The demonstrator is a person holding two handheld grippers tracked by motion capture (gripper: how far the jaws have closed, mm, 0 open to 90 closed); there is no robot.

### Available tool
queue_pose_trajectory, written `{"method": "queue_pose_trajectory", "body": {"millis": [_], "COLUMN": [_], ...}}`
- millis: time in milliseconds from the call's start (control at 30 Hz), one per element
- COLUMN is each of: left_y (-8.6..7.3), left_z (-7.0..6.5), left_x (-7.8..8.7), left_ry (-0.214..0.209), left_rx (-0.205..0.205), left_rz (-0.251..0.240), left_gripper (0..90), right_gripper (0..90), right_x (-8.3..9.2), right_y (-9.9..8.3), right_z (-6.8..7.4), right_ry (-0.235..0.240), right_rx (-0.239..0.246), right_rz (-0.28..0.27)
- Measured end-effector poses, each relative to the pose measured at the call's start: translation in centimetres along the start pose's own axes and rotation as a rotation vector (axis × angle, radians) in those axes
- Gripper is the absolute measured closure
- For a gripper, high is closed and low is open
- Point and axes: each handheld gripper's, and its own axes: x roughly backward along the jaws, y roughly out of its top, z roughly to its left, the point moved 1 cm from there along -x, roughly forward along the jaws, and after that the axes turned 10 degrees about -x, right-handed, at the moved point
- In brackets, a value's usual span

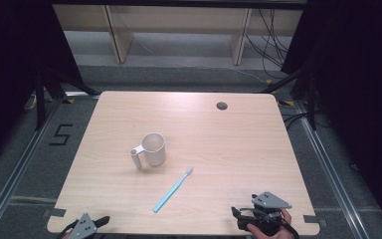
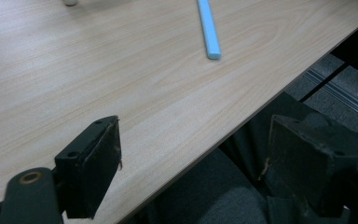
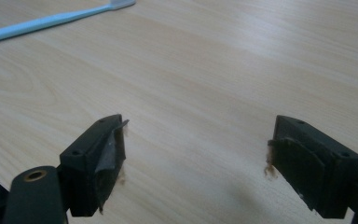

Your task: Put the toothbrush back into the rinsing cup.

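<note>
Toothbrush point(image 1: 173, 190) between both grippers' fingers point(image 3: 95, 163).

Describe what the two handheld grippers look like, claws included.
Both are black tools. The right gripper and the left gripper each carry a grey three-cornered plate on top. Up close, each claw has two blocky black jaws with screw holes. The pads look worn, with brownish frayed edges.

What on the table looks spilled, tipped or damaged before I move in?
Nothing stands out. The cup stands upright mid-table, the blue toothbrush lies flat and apart from it, and the table shows no spill. Both grippers, left and right, sit open at the near edge; their fingers look worn and frayed.
</note>
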Motion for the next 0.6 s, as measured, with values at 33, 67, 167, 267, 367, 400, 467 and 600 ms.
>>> {"method": "queue_pose_trajectory", "body": {"millis": [33, 67, 167, 267, 367, 400, 467, 600], "left_y": [0.00, 0.00, -0.02, -0.02, 0.05, 0.07, 0.19, 0.66], "left_z": [0.00, 0.01, -0.03, 0.03, 0.00, -0.01, -0.02, 0.10], "left_x": [0.00, 0.00, -0.01, -0.04, -0.08, -0.10, -0.26, -0.40], "left_ry": [0.000, 0.001, 0.002, -0.003, -0.003, 0.001, 0.004, 0.006], "left_rx": [0.000, 0.000, 0.012, 0.017, 0.018, 0.017, 0.028, 0.027], "left_rz": [0.000, 0.002, 0.003, -0.001, -0.005, -0.006, -0.022, -0.014], "left_gripper": [17.0, 17.0, 16.7, 16.1, 15.6, 15.6, 15.6, 15.6], "right_gripper": [18.6, 18.7, 18.7, 19.0, 18.9, 19.0, 19.0, 19.0], "right_x": [0.00, 0.01, -0.03, 0.05, 0.10, 0.07, 0.04, -0.02], "right_y": [0.00, -0.13, -0.16, -0.12, -0.05, -0.07, -0.09, -0.18], "right_z": [0.00, 0.23, 0.09, 0.15, -0.05, -0.05, -0.11, -0.11], "right_ry": [0.000, -0.021, -0.023, -0.026, -0.030, -0.028, -0.031, -0.026], "right_rx": [0.000, -0.011, 0.011, -0.004, 0.020, 0.021, 0.030, 0.009], "right_rz": [0.000, 0.001, 0.012, 0.015, 0.010, 0.013, 0.012, 0.018]}}
